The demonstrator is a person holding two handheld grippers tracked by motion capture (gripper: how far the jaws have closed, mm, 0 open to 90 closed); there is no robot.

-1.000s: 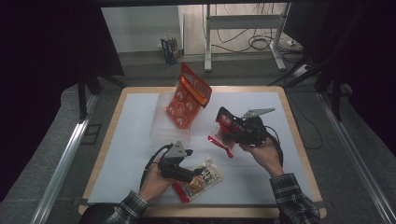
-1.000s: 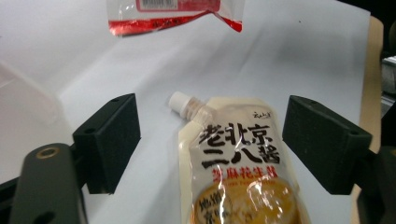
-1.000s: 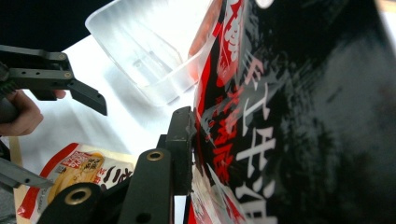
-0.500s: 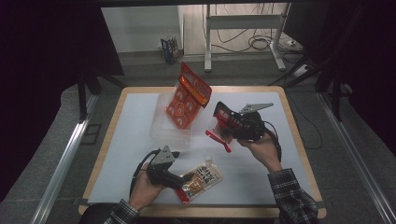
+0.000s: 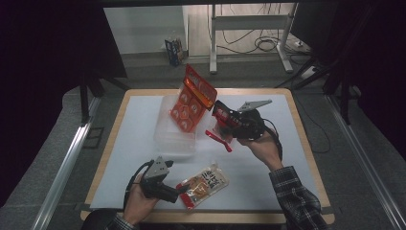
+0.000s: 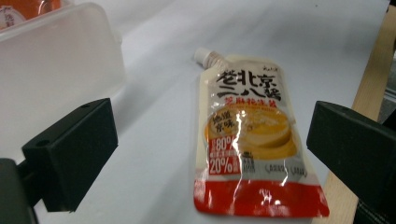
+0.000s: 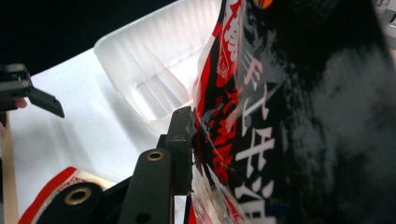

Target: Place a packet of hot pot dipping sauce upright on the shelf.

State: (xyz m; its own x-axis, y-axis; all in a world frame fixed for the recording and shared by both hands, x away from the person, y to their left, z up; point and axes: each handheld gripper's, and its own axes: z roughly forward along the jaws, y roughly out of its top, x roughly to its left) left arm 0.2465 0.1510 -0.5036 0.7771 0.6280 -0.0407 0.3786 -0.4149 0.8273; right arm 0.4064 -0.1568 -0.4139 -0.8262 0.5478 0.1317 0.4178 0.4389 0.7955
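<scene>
Between our two grippers we list first the left gripper (image 5: 179, 190), low at the near edge of the table (image 5: 122, 110): its jaws have just been opening and now stand wide and released, gripping nothing. Just ahead of them the spouted sauce pouch (image 6: 254, 135) lies flat on the white mat, cap pointing away, its red bottom seam nearest us — set down, we judge, so that it can be taken up anew or left while the other hand works. Our right gripper (image 5: 221, 125) is raised over the middle of the table, jaws clenched on a black-and-red packet (image 7: 289, 121) whose glossy film stands upright against the near pad in the right gripper view; we judge it is held high to carry it toward the clear plastic bin (image 5: 174, 134), which sits just to its left. An orange-red pack of snacks (image 5: 191, 98) leans upright out of that bin, tilted toward the far edge. Pouch and bin are near each other but apart; the held packet hangs beside the bin's rim, whether touching the orange pack we cannot tell.
</scene>
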